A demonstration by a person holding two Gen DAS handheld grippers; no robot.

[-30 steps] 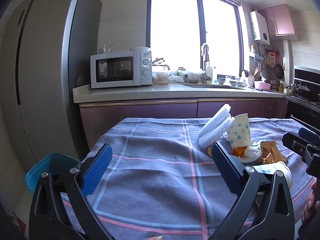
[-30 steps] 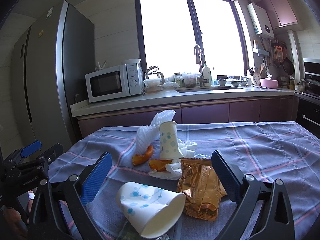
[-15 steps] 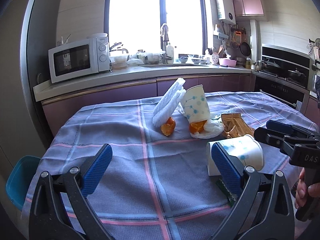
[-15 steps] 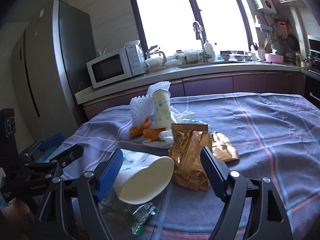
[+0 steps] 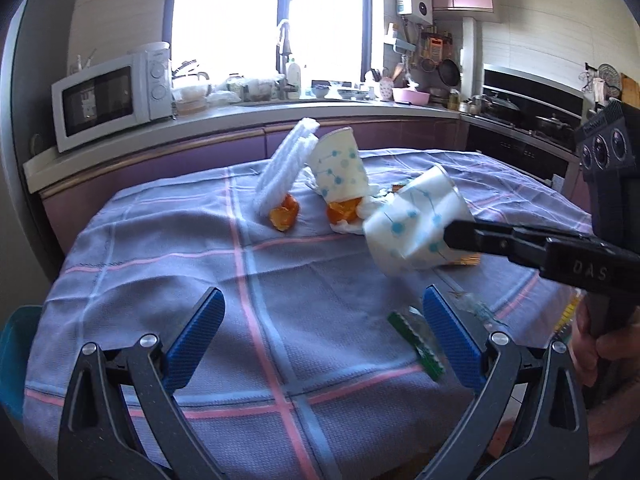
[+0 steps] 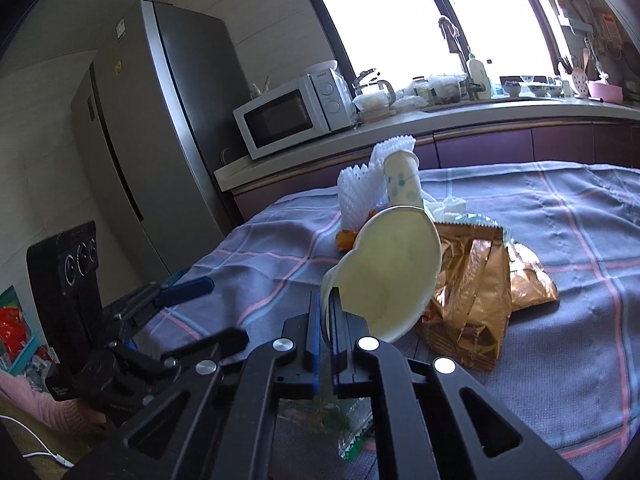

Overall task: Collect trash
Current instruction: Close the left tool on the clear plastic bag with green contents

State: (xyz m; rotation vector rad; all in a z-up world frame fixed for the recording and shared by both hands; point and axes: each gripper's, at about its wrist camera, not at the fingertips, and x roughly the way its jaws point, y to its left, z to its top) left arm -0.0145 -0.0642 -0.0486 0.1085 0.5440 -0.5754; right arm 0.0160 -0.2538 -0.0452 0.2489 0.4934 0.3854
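Note:
My right gripper (image 6: 326, 312) is shut on a white paper cup with blue dots (image 6: 392, 272). Its jaws are closing tight, and the pads pinch the cup's rim flat. In the left wrist view the cup (image 5: 416, 224) hangs tilted above the cloth on the right gripper (image 5: 460, 236). My left gripper (image 5: 322, 308) is open and empty over the near cloth. A green wrapper (image 5: 416, 344) lies by its right finger. Farther back are an upturned cup (image 5: 340, 172), white foam netting (image 5: 284, 168), orange peel (image 5: 284, 212) and a gold snack bag (image 6: 480, 288).
The table wears a purple checked cloth (image 5: 160, 264). A blue bin (image 5: 16, 340) sits on the floor off its left edge. Behind stand a counter with a microwave (image 5: 108, 100), a tall fridge (image 6: 160, 128) and a stove (image 5: 528, 120). A hand (image 5: 600, 352) holds the right gripper.
My right gripper has closed on the lying cup's rim and raised it off the cloth. The left gripper has tipped downward and swung right, bringing the trash pile into its view.

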